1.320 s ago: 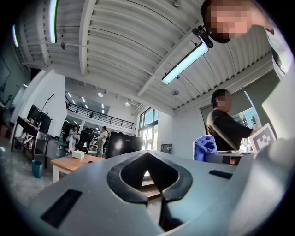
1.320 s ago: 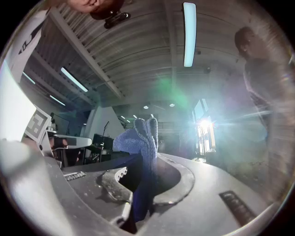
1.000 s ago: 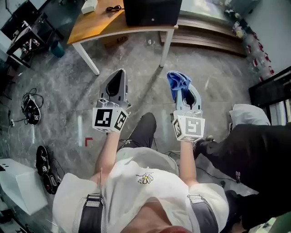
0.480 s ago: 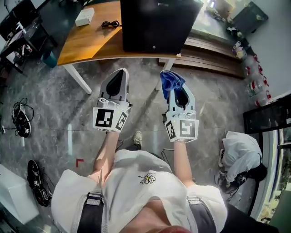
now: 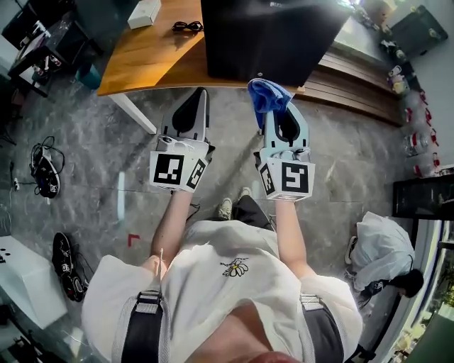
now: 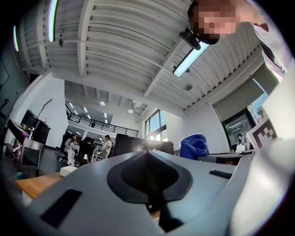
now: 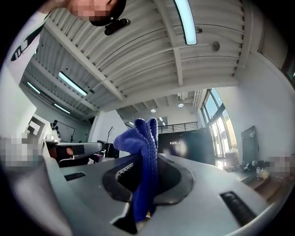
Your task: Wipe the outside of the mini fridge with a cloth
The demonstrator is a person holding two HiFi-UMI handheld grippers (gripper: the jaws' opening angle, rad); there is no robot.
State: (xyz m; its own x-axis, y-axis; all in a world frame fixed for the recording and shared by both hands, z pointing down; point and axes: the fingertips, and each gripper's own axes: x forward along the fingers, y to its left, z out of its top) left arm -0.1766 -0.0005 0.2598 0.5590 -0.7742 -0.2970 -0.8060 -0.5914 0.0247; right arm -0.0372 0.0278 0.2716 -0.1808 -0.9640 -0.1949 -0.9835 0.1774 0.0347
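Note:
The black mini fridge (image 5: 277, 35) stands on a wooden table (image 5: 145, 60) at the top of the head view. My right gripper (image 5: 275, 112) is shut on a bunched blue cloth (image 5: 267, 92), which sticks up out of the jaws just before the fridge's front lower edge. In the right gripper view the cloth (image 7: 142, 147) hangs between the closed jaws, with the fridge (image 7: 196, 143) behind it. My left gripper (image 5: 193, 112) is shut with nothing in it and is held beside the right one, near the table's edge. The left gripper view shows the cloth (image 6: 193, 146) to its right.
A white box (image 5: 144, 10) and dark glasses (image 5: 186, 27) lie on the table left of the fridge. Cables and shoes (image 5: 44, 170) lie on the floor at left. Wooden boards (image 5: 365, 92) run along the right. Another person (image 5: 383, 259) crouches at lower right.
The person has stepped toward the table, so the fridge looms larger and both grippers have come up close to it. The cloth stays clamped in the right gripper.

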